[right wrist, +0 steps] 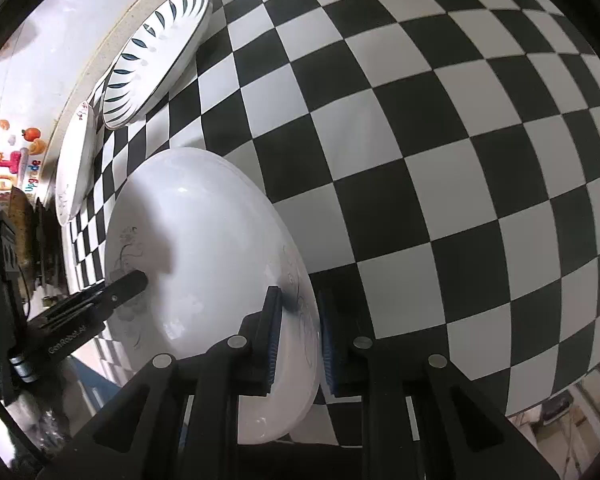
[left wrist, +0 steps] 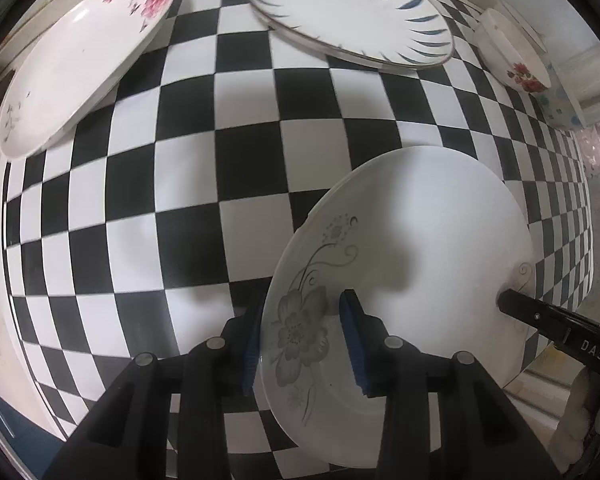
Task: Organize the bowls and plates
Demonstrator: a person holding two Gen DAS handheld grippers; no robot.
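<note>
A white plate with a grey flower print (left wrist: 412, 264) is held by both grippers above the checkered table. My left gripper (left wrist: 300, 336) straddles its near rim, blue pads on either side, shut on it. My right gripper (right wrist: 298, 332) straddles the opposite rim (right wrist: 300, 312) and is shut on it; its finger shows in the left wrist view (left wrist: 540, 320). The plate fills the lower left of the right wrist view (right wrist: 204, 264), with the left gripper's finger (right wrist: 120, 284) on it.
On the black-and-white checkered cloth (left wrist: 220, 152) lie a pink-blossom plate (left wrist: 84, 56), a blue-leaf plate (left wrist: 348, 12) and a rose-print bowl (left wrist: 512, 56) stacked by a dotted cup (left wrist: 560, 108). The table edge runs along the right (left wrist: 588, 216).
</note>
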